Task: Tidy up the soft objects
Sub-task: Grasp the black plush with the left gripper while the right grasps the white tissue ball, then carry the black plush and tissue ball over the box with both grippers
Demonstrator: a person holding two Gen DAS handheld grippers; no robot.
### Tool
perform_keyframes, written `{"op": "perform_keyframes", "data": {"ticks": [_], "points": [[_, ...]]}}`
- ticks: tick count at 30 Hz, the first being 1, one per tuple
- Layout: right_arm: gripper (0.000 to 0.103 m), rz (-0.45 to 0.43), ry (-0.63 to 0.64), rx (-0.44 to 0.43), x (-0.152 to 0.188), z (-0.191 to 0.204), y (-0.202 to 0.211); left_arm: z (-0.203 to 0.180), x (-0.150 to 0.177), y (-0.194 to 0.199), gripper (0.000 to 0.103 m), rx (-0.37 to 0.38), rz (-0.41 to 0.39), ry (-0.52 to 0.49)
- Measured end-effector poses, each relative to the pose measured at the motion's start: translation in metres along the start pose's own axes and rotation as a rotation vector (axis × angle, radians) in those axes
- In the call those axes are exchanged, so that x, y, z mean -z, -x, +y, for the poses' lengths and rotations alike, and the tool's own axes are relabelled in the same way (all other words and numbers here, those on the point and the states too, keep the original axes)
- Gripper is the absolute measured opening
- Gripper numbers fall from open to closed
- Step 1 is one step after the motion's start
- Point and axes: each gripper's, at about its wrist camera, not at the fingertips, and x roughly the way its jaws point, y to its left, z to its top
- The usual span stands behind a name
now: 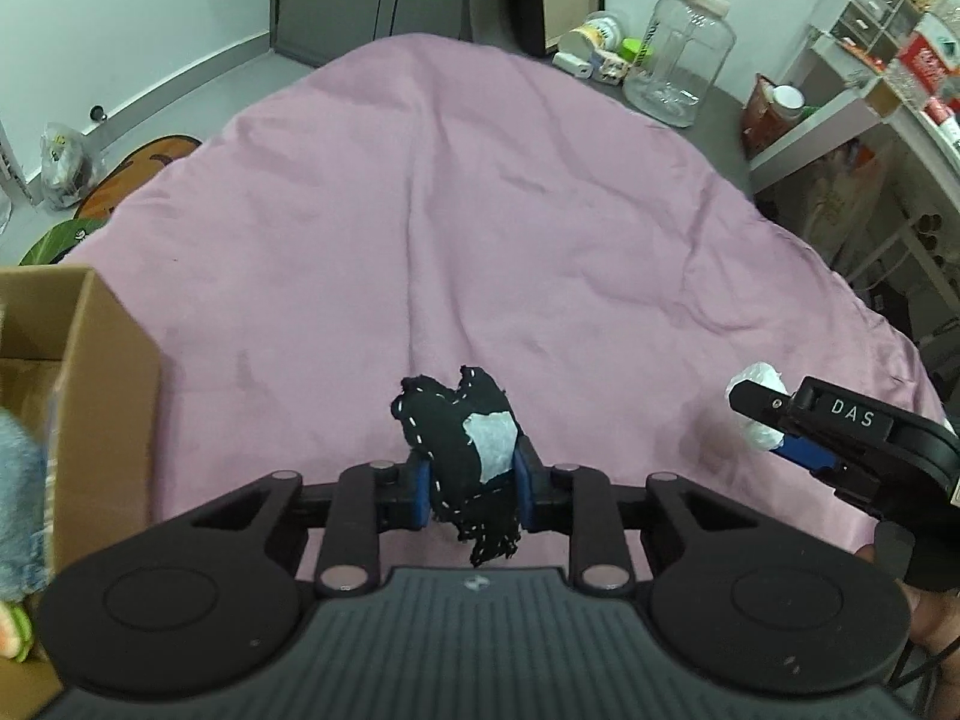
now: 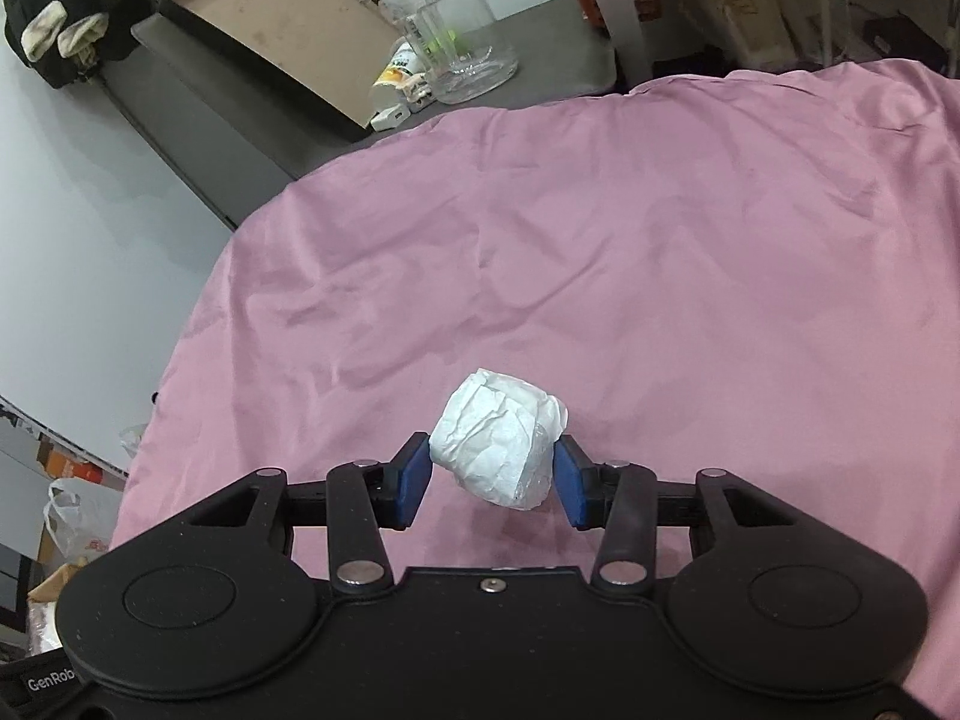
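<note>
Left tongs (image 1: 472,483) clamp black cloth (image 1: 465,450), right tongs (image 2: 492,474) squeeze white wad (image 2: 501,444) over wide pink sheet (image 2: 660,270).

- The right gripper (image 2: 492,483) fills the near edge of the view, its blue pads (image 2: 414,479) set on either side of a crumpled white paper wad (image 2: 498,444).
- Both pads touch the wad's sides (the right one meets a glossy, plastic-looking patch), and the wad sits clear above the cloth.
- A wrinkled pink sheet (image 2: 600,252) spreads from near to far right.
- Beyond its far edge, on a grey surface (image 2: 558,36), stands a clear plastic jug (image 2: 447,30) with a cream lid, small packets (image 2: 402,84) just beside it.
- Far left, a dark garment (image 2: 60,6) hangs against the wall.
- Near left, a white plastic bag (image 2: 72,516) lies on the floor.
</note>
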Motion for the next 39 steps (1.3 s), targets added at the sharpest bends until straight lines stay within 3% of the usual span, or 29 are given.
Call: {"op": "perform_keyframes", "data": {"ticks": [15,21,39], "points": [[0.043,-0.088,0.118,-0.026,0.035,0.060,0.089,0.024,0.014,0.097,0.025,0.073,-0.079,-0.026],[0.043,-0.105,0.155,-0.024,0.051,0.080,0.119,0.047,0.022,0.125,0.025,0.074,-0.073,-0.021],[0.043,-0.174,0.281,-0.025,0.089,0.135,0.198,0.109,0.053,0.194,0.025,0.112,-0.176,-0.005]]}}
